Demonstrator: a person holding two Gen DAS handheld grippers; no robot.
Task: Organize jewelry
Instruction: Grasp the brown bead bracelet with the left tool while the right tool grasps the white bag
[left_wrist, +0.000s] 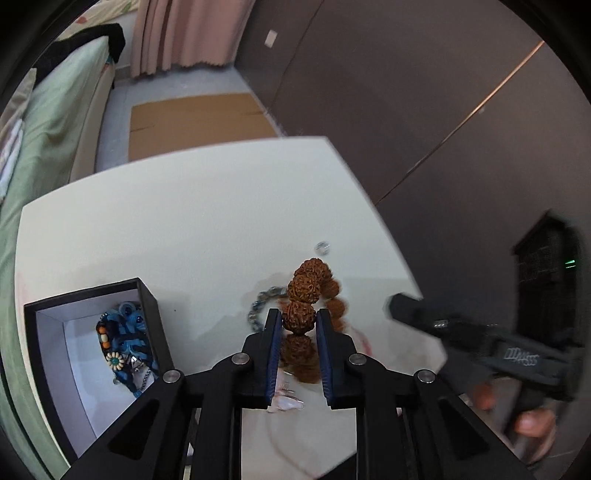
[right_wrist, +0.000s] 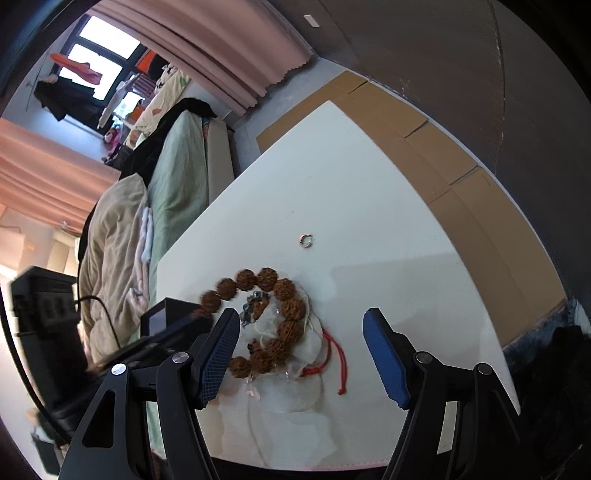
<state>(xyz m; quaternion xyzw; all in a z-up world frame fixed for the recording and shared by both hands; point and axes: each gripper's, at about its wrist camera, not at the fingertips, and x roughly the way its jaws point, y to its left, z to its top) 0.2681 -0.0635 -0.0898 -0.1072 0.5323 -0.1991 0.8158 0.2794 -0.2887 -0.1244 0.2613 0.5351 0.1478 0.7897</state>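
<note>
The left gripper (left_wrist: 297, 320) has its blue pads closed on a knobbly brown bead of the seed bracelet (left_wrist: 309, 291), which lies on the white table (left_wrist: 192, 206) just right of the black jewelry box (left_wrist: 147, 295) (blue and beaded pieces already sit inside). The right gripper (right_wrist: 301, 323) hangs wide open and empty over the bracelet, with a small silver ring (right_wrist: 305, 240) on the table beyond it and a red cord (right_wrist: 338, 354) beside it.
</note>
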